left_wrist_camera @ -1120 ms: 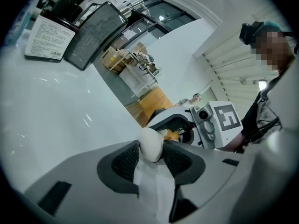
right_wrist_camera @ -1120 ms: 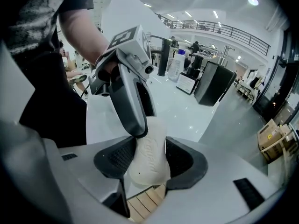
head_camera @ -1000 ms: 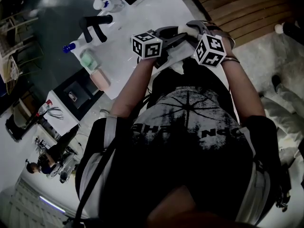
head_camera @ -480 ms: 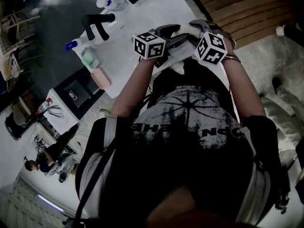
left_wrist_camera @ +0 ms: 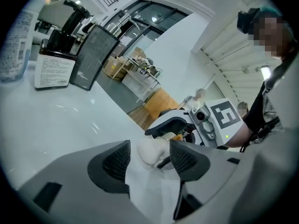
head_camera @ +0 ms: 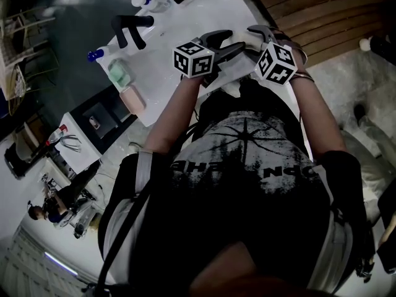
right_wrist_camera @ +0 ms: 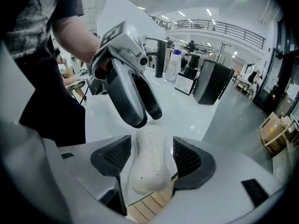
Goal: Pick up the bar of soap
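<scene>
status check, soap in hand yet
Right claw shut on bar of soap, held off the white table. Left claw pinching a white sheet at the soap's far end. No other obstruction.

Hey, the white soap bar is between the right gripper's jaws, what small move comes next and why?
Probably ease the left gripper off. The white oval bar of soap sits between the right gripper's pads, already off the white table with wooden floor showing beneath. The left gripper's jaws only close on its far tip, so the right looks able to carry it alone.
</scene>
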`<state>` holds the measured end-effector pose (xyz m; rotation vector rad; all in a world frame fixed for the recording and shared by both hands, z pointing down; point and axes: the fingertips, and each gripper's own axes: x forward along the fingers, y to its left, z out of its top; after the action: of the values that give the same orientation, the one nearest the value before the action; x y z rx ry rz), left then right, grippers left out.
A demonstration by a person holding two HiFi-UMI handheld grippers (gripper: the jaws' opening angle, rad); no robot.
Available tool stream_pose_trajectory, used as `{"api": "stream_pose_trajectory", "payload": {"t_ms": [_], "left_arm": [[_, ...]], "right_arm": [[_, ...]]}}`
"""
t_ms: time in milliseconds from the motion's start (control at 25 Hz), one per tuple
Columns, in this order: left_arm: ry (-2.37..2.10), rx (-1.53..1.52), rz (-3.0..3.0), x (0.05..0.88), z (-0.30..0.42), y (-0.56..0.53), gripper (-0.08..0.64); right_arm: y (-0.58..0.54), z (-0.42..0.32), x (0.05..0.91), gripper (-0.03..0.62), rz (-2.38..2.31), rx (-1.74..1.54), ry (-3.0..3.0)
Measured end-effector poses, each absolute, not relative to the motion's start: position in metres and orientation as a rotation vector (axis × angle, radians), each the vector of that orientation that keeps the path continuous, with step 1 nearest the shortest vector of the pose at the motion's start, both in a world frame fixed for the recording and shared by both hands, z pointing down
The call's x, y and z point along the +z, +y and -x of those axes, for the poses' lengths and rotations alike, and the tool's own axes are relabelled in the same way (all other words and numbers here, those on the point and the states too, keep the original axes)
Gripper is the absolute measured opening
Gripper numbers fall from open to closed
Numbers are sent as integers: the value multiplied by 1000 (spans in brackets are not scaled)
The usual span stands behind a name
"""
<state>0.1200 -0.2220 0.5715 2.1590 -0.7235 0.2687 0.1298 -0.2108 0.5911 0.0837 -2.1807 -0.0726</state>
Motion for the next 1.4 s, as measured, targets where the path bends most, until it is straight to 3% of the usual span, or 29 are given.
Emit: {"api": "stream_pose_trajectory", "payload": {"t_ms": [440,560,840,1000,1400], "left_arm": [[-891,163,-2220,528,-72,-215,250],[-973,80,-2250,503,-47,-211,179],[-1095,-64,-2324,445,0,-180,55],[-1223,-146,-2337,415,36,-160,20],[-1531,-148,-2345,368,120,-105,12]], "right_arm": [[-212,-103,546,270,-134,-184,-2247],[-213,-83,523,265,-152,-208,-2313],[-198,-36,471,125,-218,-190,-2483],[-187,-8,442,31,-227,-177,-2568],[-139,68,387,15,-78,-185,-2723]]}}
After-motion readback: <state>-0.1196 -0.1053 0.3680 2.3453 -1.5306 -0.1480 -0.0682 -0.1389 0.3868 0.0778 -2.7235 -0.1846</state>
